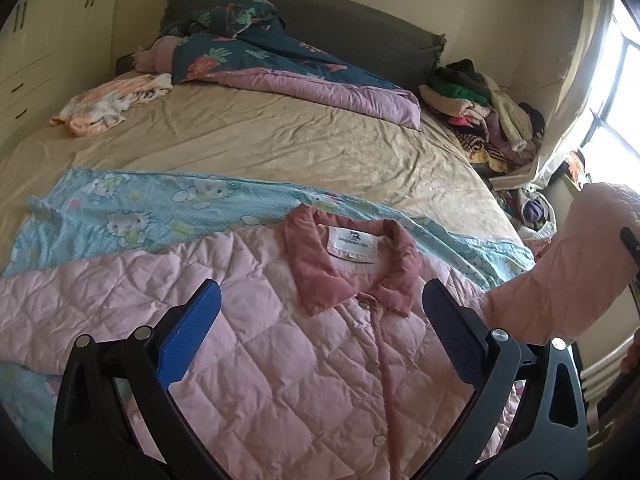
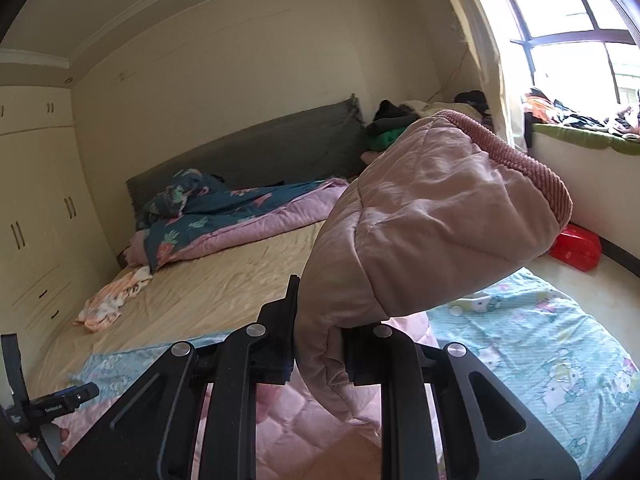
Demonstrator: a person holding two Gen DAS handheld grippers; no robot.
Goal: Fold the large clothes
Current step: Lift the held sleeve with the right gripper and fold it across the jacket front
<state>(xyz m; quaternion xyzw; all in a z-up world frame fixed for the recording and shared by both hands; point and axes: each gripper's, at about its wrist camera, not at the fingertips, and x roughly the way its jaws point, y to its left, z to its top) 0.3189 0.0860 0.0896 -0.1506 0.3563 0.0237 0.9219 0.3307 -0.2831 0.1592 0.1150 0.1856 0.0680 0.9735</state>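
Pink quilted jacket (image 1: 280,360), darker pink collar (image 1: 348,268); blue cartoon-print sheet (image 1: 152,212).

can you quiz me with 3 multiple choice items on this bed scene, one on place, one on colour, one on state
1. Where does the pink quilted jacket lie?
A. on the blue cartoon-print sheet
B. on the headboard
C. on the window sill

2. What colour is the jacket's collar?
A. green
B. dusty rose
C. black

3. What is the right claw doing?
A. standing open over the bed
B. shut on a sleeve
C. holding a red box

Key:
1 A, the printed sheet shows beyond the collar and to both sides of the jacket.
2 B, the collar is darker rose than the pale pink body.
3 B, pink quilted fabric is pinched between its fingers and the cuffed end stands lifted, while the left claw is open.
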